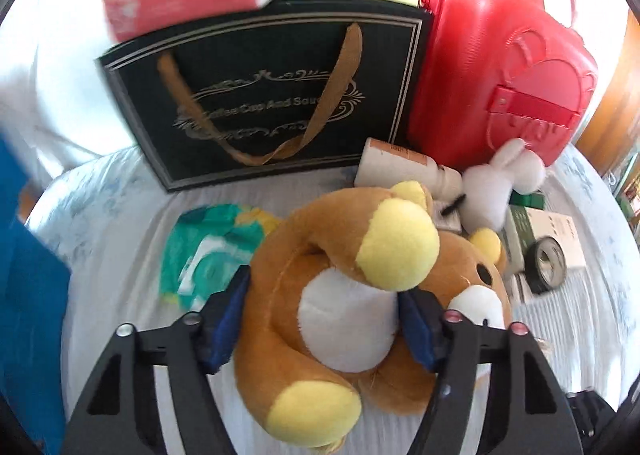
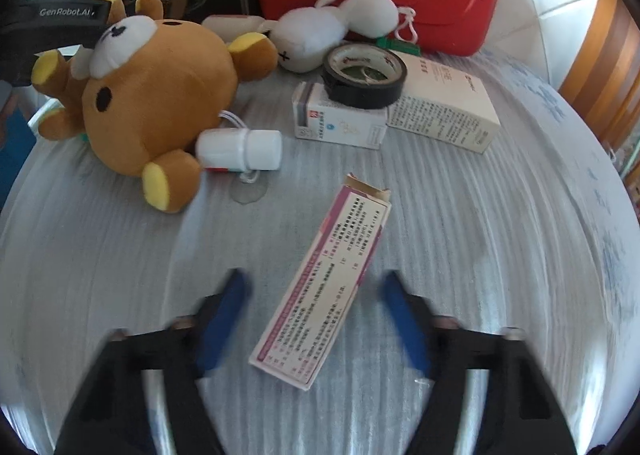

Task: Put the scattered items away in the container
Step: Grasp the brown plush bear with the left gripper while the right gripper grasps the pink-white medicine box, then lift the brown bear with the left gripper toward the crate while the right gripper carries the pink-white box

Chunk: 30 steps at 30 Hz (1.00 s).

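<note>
Brown-and-yellow plush bear (image 1: 340,307) on bedspread (image 1: 120,223), pinched by left gripper (image 1: 324,319). Long pink-edged carton (image 2: 324,287) flat between right gripper (image 2: 316,319) pads, not yet touching. Bottle, tape, boxes still scattered; barely started.

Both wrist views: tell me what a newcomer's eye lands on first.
The brown plush bear dominates the left wrist view, lying on the pale cloth between the pads of the left claw. Behind it stand a red case and a black gift bag. In the right wrist view, a long pink-edged box lies between the open right claw.
</note>
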### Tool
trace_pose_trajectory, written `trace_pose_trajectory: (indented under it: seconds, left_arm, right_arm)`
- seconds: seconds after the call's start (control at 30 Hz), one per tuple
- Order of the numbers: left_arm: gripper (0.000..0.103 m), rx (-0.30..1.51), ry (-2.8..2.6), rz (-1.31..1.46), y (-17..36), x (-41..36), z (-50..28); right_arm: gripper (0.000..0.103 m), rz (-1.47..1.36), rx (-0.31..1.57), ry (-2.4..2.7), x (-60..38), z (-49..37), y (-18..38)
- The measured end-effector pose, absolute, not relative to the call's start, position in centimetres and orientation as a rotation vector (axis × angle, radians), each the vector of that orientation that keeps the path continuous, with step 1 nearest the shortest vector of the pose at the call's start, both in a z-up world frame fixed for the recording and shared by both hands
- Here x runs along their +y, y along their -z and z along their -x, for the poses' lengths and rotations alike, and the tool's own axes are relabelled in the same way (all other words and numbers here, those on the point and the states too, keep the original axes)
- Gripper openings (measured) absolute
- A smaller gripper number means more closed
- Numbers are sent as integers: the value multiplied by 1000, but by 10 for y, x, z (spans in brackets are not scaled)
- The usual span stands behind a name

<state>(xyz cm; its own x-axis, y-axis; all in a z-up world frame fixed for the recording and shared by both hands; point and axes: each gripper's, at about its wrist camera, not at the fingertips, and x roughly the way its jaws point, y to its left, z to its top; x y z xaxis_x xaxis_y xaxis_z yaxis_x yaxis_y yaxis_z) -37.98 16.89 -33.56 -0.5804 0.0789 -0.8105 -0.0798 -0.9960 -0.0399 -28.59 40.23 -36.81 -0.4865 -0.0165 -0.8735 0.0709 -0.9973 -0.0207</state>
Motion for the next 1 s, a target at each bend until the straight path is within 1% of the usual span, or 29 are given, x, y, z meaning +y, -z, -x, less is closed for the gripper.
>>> trace_pose_trajectory:
  seconds: [0.2,0.33,0.43,0.67,1.0]
  left_arm:
    - [61,-138,-2716,1356,326,152,308]
    - [59,-218,-2717,1371,323,135,274]
    - [59,-244,-2723,1379,320,126,254]
    - [58,-237,-2712,1388,314,114,215]
    - [57,-194,-2708,1370,282,105,168]
  right_arm:
    - [28,-1613,1,2622,400,268,363]
    - [28,-1624,8,2599,395,249,357]
    - [28,-1640,4,2592,395,234,354]
    - [28,-1653,15,2586,390,202,345]
    - [28,-1618,6,2594,382,154,303]
